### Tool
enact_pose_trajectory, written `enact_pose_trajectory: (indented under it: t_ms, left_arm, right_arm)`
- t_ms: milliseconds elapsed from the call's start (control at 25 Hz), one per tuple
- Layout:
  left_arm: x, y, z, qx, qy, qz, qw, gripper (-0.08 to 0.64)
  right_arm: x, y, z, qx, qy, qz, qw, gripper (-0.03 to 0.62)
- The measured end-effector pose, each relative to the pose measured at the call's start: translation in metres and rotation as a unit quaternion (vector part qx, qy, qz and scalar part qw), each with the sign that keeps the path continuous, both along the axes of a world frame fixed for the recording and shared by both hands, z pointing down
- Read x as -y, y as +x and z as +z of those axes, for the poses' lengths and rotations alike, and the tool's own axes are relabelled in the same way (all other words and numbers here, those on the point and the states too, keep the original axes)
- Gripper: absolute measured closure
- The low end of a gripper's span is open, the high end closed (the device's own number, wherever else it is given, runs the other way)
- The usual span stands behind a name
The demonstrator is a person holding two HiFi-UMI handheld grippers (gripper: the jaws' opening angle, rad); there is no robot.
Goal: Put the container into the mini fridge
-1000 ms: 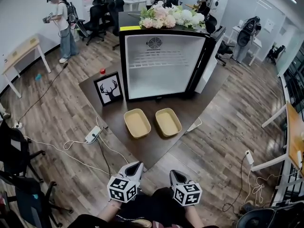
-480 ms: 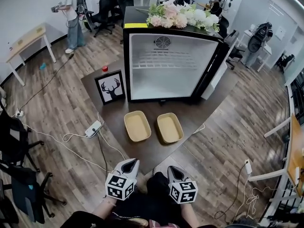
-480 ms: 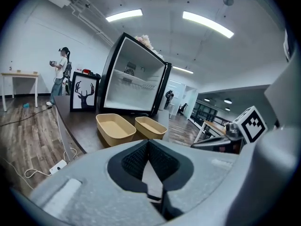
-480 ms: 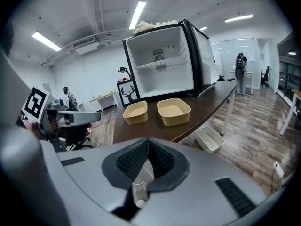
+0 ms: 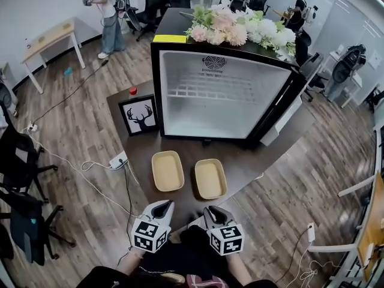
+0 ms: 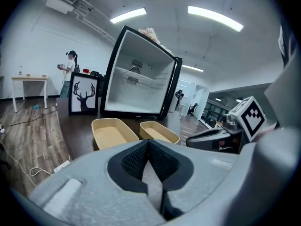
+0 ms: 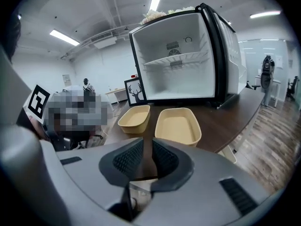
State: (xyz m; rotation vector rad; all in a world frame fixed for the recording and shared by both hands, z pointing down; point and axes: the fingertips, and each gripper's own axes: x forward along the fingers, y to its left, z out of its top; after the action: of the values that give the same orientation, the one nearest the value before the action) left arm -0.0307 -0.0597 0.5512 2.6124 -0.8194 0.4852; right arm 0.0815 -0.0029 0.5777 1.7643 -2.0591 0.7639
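Note:
Two shallow yellow containers lie side by side on the dark table [image 5: 252, 161] in front of the open, empty mini fridge [image 5: 222, 95]: the left container [image 5: 168, 170] and the right container [image 5: 210, 179]. Both grippers hover low at the table's near edge, apart from the containers. My left gripper [image 5: 162, 206] points at the left container [image 6: 113, 132]; its pads touch, with nothing between them. My right gripper [image 5: 210, 210] points at the right container [image 7: 178, 124]. Its jaws are opening, with a narrow empty gap showing between the pads [image 7: 162, 158].
A framed deer picture [image 5: 139, 115] leans on the table left of the fridge, with a small red object [image 5: 132, 90] behind it. Flowers [image 5: 237, 29] lie on the fridge top. The fridge door [image 5: 282, 110] swings out to the right. A power strip [image 5: 117, 160] and cables lie on the floor at left.
The head view has swung, so the fridge, table and containers sit further left and look larger. Both grippers stay low by the near table edge, a little closer to the containers.

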Motion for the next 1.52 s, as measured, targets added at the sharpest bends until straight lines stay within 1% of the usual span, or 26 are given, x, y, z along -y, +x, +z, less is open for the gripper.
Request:
enact_pose_trajectory:
  t_ms: [80, 280, 400, 600, 800, 1000, 1120, 1400, 1520]
  left_arm:
    - [0.003, 0.009, 0.001, 0.001, -0.002, -0.004, 1.0000, 0.552]
    - [0.012, 0.024, 0.003, 0.002, -0.001, -0.022, 0.9998, 0.552]
    - [0.019, 0.028, 0.003, -0.004, -0.004, -0.042, 0.9991, 0.552]
    - [0.025, 0.030, 0.003, -0.010, -0.001, -0.073, 0.9973, 0.552]
    - [0.032, 0.021, 0.002, -0.018, 0.001, -0.121, 0.9925, 0.552]
    - [0.039, 0.010, -0.002, -0.026, 0.008, -0.162, 0.9865, 0.552]
    - [0.043, 0.008, -0.003, -0.026, 0.013, -0.175, 0.9842, 0.552]
    - [0.048, 0.011, -0.005, -0.024, 0.017, -0.184, 0.9826, 0.552]
    - [0.048, 0.016, -0.005, -0.021, 0.017, -0.179, 0.9835, 0.552]
  right_arm:
    - [0.008, 0.004, 0.000, -0.009, -0.003, -0.023, 1.000, 0.511]
    - [0.026, 0.009, -0.001, -0.049, -0.001, -0.075, 0.996, 0.448]
    - [0.036, 0.007, 0.002, -0.074, -0.010, -0.114, 0.991, 0.442]
    - [0.044, -0.001, 0.019, -0.114, -0.057, -0.183, 0.975, 0.440]
    - [0.048, -0.005, 0.038, -0.171, -0.105, -0.237, 0.951, 0.440]
    - [0.053, 0.000, 0.052, -0.191, -0.137, -0.253, 0.938, 0.443]
    - [0.057, 0.003, 0.058, -0.199, -0.151, -0.259, 0.933, 0.463]
    - [0.062, 0.007, 0.066, -0.216, -0.165, -0.275, 0.922, 0.474]
    - [0.063, 0.010, 0.068, -0.221, -0.168, -0.276, 0.920, 0.504]
